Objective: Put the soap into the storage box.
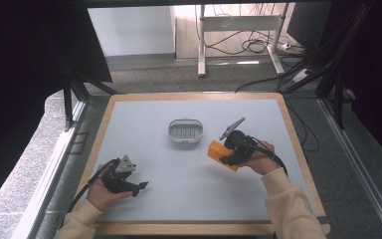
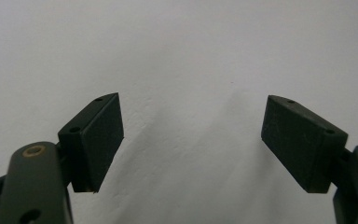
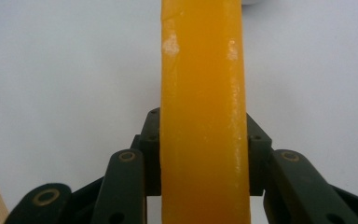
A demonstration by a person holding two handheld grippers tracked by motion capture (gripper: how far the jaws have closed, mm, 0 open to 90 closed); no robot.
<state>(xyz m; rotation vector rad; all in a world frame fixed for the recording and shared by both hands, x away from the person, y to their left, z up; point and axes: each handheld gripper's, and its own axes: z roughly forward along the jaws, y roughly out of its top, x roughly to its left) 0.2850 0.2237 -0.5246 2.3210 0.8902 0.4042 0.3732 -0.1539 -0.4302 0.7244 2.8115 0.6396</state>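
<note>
- One orange block, one white tray, and two grippers are counted on one table.
- The block is pinched between the pads of the right gripper, right of centre, near the tray.
- In the right gripper view, its long axis is seen running away from the jaws.
- The left gripper, near left, is spread, with nothing between.

No writing, label, brand, number or sign can be read anywhere in these pictures.
</note>
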